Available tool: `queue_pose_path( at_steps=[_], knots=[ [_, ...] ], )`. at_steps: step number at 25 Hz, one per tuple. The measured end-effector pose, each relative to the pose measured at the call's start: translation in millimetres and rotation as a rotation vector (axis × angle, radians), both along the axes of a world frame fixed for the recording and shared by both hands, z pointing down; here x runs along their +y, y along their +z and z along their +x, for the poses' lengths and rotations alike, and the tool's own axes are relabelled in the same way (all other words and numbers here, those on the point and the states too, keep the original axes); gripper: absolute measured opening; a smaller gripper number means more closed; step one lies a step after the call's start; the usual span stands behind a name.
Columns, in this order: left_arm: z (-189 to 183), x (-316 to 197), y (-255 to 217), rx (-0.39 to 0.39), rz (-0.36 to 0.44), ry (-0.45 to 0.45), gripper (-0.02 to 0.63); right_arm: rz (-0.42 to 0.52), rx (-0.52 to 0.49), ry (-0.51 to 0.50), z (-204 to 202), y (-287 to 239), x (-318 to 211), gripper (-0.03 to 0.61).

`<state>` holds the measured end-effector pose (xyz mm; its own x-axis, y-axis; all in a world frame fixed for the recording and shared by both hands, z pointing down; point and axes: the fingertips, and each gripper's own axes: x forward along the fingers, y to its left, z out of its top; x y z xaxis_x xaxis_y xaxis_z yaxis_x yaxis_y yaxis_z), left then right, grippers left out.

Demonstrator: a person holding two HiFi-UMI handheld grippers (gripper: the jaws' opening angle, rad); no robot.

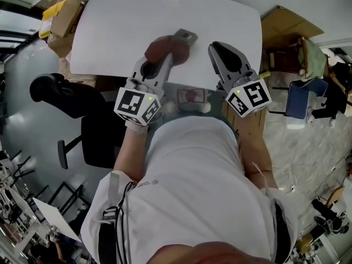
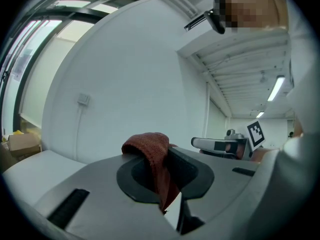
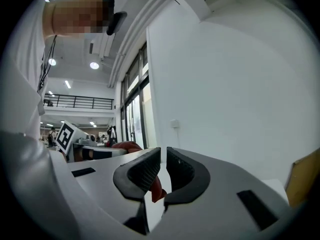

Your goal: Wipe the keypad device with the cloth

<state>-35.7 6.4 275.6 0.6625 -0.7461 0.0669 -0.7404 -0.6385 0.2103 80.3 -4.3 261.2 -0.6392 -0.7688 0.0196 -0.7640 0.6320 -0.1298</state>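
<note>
Nearly there: cloth gripped, device just ahead

Clamps left gripper [image 1: 165,62] on bunched cloth [image 1: 165,47], held level, clear of table [image 1: 110,32]. Places keypad device [image 1: 186,36] flat on table just beyond cloth and slightly right, between both grippers, nearer the left. Seems to run long axis away and rightward, near end hidden under cloth. Shows right gripper [image 1: 217,47] clenched, apparently empty. Calls for short reach forward and down.
</note>
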Motion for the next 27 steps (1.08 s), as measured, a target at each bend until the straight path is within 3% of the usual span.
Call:
queue_pose_path(
  at_steps=[9, 27],
  knots=[
    [41, 11, -26, -0.014, 0.054, 0.028, 0.044, 0.045, -0.024, 0.01, 33, -22, 16, 0.049],
    [54, 18, -23, -0.022, 0.044, 0.021, 0.044, 0.066, -0.005, -0.002, 41, -27, 25, 0.049]
  ],
)
